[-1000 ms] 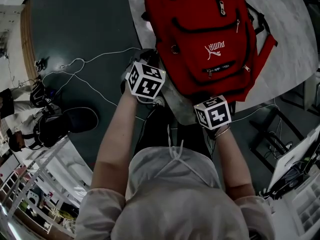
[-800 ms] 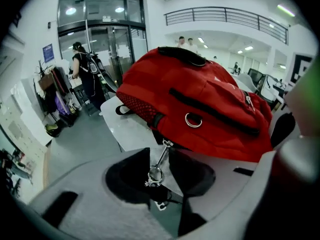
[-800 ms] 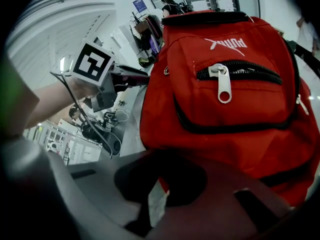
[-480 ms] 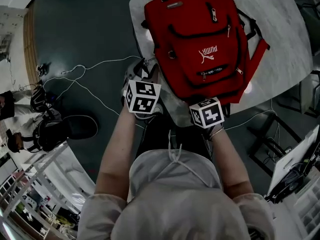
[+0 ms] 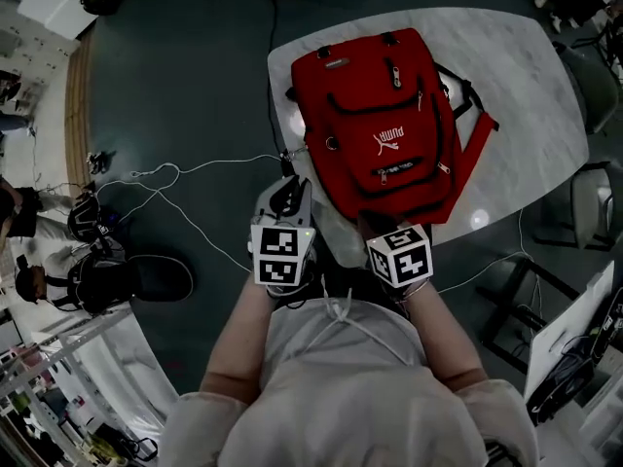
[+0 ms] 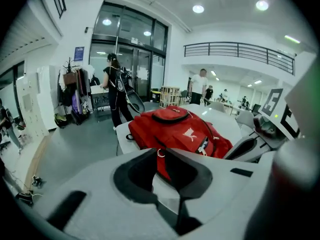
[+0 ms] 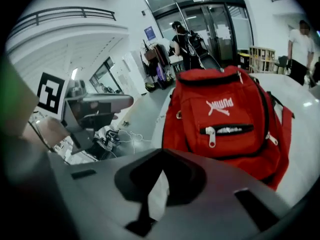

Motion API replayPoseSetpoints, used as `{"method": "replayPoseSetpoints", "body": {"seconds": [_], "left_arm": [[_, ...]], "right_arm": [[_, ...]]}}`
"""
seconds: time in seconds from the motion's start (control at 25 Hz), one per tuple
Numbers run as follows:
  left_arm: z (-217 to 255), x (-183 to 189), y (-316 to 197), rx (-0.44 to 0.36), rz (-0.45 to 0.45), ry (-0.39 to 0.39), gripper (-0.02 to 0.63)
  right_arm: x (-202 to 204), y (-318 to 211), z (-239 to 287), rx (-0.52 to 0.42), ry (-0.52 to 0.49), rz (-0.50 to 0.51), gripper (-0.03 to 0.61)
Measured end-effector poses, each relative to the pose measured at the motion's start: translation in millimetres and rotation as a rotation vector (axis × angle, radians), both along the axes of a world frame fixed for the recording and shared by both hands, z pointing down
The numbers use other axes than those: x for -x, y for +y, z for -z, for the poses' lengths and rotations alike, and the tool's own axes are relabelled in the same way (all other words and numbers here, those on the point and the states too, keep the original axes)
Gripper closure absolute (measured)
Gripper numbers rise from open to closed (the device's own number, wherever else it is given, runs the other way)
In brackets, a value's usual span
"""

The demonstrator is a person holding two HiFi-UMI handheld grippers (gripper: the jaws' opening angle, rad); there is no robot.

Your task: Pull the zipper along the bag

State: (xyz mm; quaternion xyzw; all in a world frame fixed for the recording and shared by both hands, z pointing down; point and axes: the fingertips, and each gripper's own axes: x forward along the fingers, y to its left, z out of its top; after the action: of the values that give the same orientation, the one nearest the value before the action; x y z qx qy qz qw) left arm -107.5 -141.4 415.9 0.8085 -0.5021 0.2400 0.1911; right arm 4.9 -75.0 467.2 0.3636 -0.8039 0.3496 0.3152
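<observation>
A red backpack (image 5: 384,115) lies flat on the white table (image 5: 531,86), its zip tracks drawn shut as far as I can see. White zip pulls show on its front pocket (image 7: 212,136). Both grippers hang off the table's near edge, apart from the bag and close to my body. My left gripper (image 6: 162,151) has just been closing; a narrow gap remains at its tips, with nothing between them. Its marker cube (image 5: 280,253) sits left of the right one (image 5: 401,254). My right gripper (image 7: 161,150) has its tips together and holds nothing.
White cables (image 5: 165,178) trail over the dark floor left of the table. Dark shoes and gear (image 5: 127,275) lie further left. A person with a backpack (image 6: 114,91) stands beyond the table. A chair (image 5: 594,202) and a laptop (image 5: 574,309) are at the right.
Both grippers have lifted and drawn back from the bag's near edge toward my body. The left one has come off the bag's left side. The bag lies unmoved.
</observation>
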Motion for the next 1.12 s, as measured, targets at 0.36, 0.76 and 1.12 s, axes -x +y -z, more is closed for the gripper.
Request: {"method": "replayPoseSetpoints", "body": {"seconds": [0.36, 0.76, 1.12], "left_arm": [[87.0, -11.3, 12.1, -0.209, 0.019, 0.029, 0.594], [170.8, -19.5, 28.8, -0.377, 0.076, 0.122, 0.594], [181.6, -26.8, 37.3, -0.420, 0.092, 0.118, 0.594]], "right_arm": [[0.6, -38.4, 117.6, -0.325, -0.065, 0.004, 0.552], [-10.7, -39.6, 207.4, -0.679, -0.087, -0.066, 0.552], [-26.1, -35.8, 224.5, -0.755, -0.131, -0.121, 0.552]]}}
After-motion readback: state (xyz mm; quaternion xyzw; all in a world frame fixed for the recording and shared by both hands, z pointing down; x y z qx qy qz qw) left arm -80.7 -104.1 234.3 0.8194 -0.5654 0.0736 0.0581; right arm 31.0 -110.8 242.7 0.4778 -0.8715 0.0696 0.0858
